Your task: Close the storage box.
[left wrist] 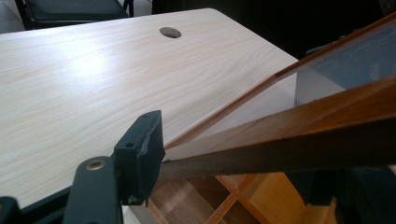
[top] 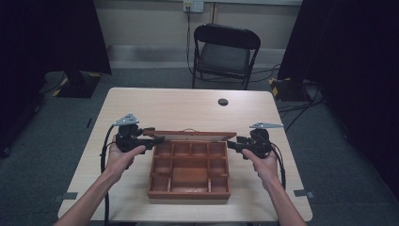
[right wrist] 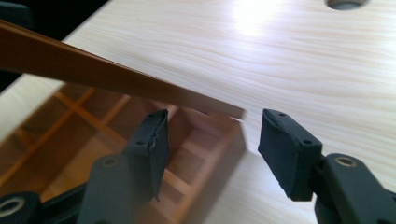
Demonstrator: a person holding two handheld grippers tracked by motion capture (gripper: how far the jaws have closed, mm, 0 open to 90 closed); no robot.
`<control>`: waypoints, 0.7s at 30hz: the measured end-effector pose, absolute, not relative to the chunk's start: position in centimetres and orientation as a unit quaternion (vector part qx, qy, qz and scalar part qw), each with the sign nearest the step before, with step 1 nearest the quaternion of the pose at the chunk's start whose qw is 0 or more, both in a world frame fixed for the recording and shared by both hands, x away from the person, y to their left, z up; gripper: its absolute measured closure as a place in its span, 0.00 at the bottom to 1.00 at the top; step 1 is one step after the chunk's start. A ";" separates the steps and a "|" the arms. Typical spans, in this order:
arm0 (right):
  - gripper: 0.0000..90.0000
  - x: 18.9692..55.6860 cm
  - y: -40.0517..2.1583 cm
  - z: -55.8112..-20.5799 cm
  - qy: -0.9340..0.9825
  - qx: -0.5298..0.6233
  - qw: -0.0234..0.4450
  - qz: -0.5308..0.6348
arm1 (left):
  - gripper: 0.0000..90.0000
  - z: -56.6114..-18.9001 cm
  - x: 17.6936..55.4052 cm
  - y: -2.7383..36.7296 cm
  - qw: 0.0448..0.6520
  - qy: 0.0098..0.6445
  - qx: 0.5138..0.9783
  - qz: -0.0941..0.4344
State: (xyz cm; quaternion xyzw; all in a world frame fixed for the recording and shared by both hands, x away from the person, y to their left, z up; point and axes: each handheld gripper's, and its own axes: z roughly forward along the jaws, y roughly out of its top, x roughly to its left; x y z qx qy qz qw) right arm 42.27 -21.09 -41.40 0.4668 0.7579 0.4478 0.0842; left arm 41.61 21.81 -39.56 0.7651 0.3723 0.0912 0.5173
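Wooden box lid stands raised; both tools, left and right, open at its corners, next lower it gently.

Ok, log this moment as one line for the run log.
scene: wooden divided box on table | lid: raised | left gripper: at lid's left corner | right gripper: open, by lid's right corner

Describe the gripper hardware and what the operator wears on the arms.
Both the left gripper and right gripper are black, with blocky black pads fixed by small screws, brass-coloured rivets at the finger joints, a grey three-cornered plate on top and a trailing black cable. Forearms are bare, no sleeves.
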 end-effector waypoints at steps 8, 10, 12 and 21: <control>0.49 42.8 -22.0 -41.3 0.744 0.482 0.104 0.451 | 0.34 -39.7 41.3 21.7 0.522 0.380 0.759 0.084; 0.49 43.1 -21.9 -40.9 0.747 0.478 0.103 0.451 | 0.32 -39.7 41.1 21.5 0.520 0.380 0.760 0.085; 0.50 43.2 -22.0 -40.3 0.739 0.480 0.102 0.461 | 0.29 -39.6 40.8 21.4 0.516 0.375 0.765 0.083; 0.54 42.8 -22.0 -36.8 0.738 0.464 0.098 0.480 | 0.23 -40.0 39.8 21.2 0.498 0.370 0.779 0.091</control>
